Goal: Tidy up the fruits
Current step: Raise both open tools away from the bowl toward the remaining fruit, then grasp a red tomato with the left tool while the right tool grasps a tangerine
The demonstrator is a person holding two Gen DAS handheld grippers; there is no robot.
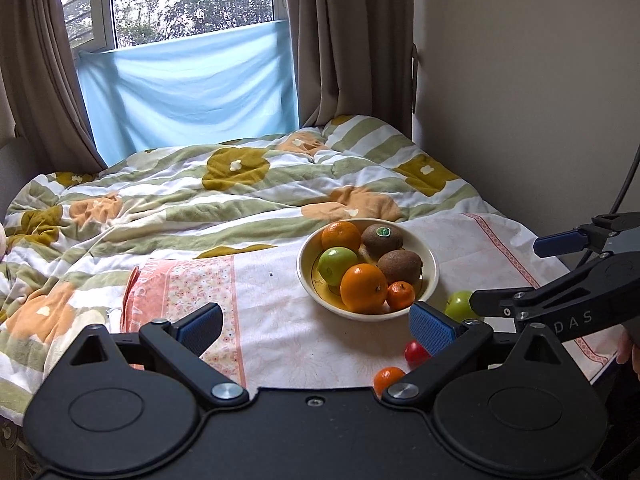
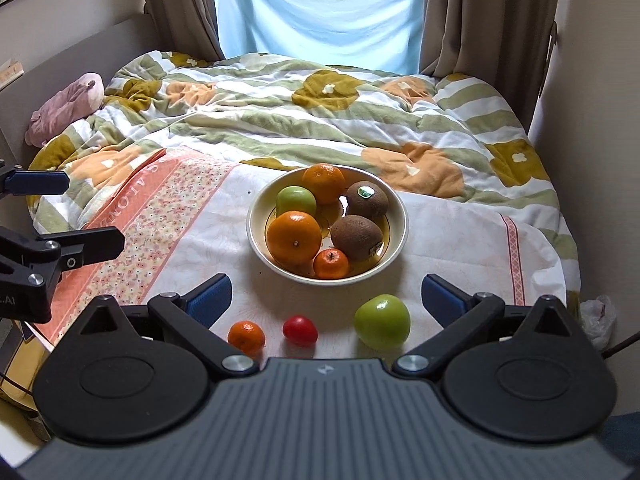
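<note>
A green sticker is showing on one kiwi [image 2: 367, 198] in the bowl [image 2: 256, 236], its writing unreadable. Three fruits are lying outside; the left gripper [image 1: 316, 322] and right gripper [image 2: 326, 300] are both gaping empty

Glossy ceramic bowl [image 2: 256, 216], fuzzy matt kiwis [image 2: 356, 236], soft quilted cloth duvet [image 2: 280, 112]

Right gripper [image 2: 326, 300] low over bed, jaws wide apart, holding nothing. Between them on white cloth [image 2: 448, 236]: small mandarin [image 2: 246, 337], red tomato [image 2: 300, 330], green apple [image 2: 383, 322], all loose, apart. Beyond, cream bowl [image 2: 256, 216] holds two oranges, green apple, two kiwis, small mandarin. Left gripper [image 2: 96, 212] at left edge, jaws apart, empty. Striped quilt [image 2: 280, 112] behind
</note>
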